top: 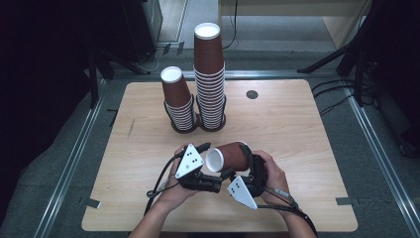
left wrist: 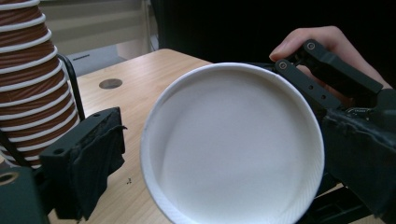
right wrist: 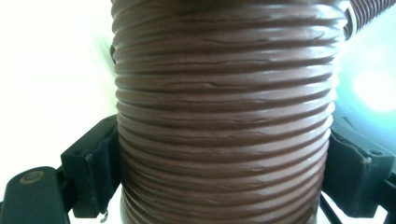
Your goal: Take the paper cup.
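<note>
Pale wood-grain worktop (top: 297, 129) with rounded corners sits amid dark floor; toward its far edge, two stacks of ribbed brown paper cups (top: 198, 94) stand upside down in a black wire holder, with bare wood to either side. Near the front edge, the left gripper (top: 210, 159) has its fingers spread on either side of the white rim of a ribbed brown paper cup (top: 233, 156), lying sideways above the wood. The right gripper (top: 247, 166) clamps that cup's corrugated wall between its fingers

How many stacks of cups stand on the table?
2: a short stack at the far left and a tall stack right beside it; nothing seems to hide more.
</note>
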The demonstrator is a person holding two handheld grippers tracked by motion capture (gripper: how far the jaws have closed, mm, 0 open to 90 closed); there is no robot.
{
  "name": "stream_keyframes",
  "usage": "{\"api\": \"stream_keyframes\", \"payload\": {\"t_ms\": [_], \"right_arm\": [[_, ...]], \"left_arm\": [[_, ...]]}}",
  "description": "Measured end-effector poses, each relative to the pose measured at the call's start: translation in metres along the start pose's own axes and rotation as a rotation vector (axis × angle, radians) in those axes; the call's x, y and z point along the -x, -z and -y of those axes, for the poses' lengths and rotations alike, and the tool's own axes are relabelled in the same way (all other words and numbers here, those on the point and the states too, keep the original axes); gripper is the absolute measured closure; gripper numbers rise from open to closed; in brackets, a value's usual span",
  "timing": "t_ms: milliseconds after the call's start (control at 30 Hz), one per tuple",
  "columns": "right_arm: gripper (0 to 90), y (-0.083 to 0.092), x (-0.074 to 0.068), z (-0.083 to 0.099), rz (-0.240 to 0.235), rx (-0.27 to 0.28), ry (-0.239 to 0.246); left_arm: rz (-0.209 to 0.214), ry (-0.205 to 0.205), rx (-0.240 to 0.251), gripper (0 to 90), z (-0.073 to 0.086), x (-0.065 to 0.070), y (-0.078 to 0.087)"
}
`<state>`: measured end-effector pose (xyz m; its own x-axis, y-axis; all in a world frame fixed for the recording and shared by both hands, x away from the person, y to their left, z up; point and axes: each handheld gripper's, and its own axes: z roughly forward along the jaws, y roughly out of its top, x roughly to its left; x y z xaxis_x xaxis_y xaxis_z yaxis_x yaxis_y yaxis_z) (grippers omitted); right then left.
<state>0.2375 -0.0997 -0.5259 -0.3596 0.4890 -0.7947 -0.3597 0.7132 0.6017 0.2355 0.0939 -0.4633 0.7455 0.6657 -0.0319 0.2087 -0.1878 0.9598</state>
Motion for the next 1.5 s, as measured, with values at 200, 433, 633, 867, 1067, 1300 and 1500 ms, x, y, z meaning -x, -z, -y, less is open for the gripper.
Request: {"api": "stream_keyframes", "payload": {"t_ms": [200,433,633,867,1067,1300,1500], "right_arm": [[12.0,0.0002,-0.002,-0.0011,-0.009,0.008,0.016],[12.0,0.0011,-0.0034,-0.0012,-0.014,0.011,0.039],[12.0,0.0009,-0.0038,-0.0014,-0.017,0.015,0.034],[11.9,0.0006,-0.005,-0.001,-0.019,0.014,0.029],[11.8,0.0011,-0.0049,-0.0012,-0.023,0.016,0.026],[9.8,0.0003,-0.0048,-0.0015,-0.018,0.005,0.022],[7.7,-0.0003,-0.0056,-0.0015,-0.001,0.0,0.013]], "left_arm": [[0.006,0.012,-0.021,6.7,0.0009,-0.0015,-0.0015],[0.045,0.027,-0.039,14.1,0.0026,-0.0044,-0.0012],[0.043,0.039,-0.055,17.4,0.0028,-0.0049,-0.0017],[0.058,0.039,-0.057,18.9,0.0037,-0.0062,-0.0009],[0.063,0.039,-0.065,19.6,0.0027,-0.0067,-0.0005],[0.064,0.031,-0.066,20.9,0.002,-0.0052,-0.0008],[0.06,0.021,-0.064,21.8,0.0016,-0.0041,-0.0006]]}}
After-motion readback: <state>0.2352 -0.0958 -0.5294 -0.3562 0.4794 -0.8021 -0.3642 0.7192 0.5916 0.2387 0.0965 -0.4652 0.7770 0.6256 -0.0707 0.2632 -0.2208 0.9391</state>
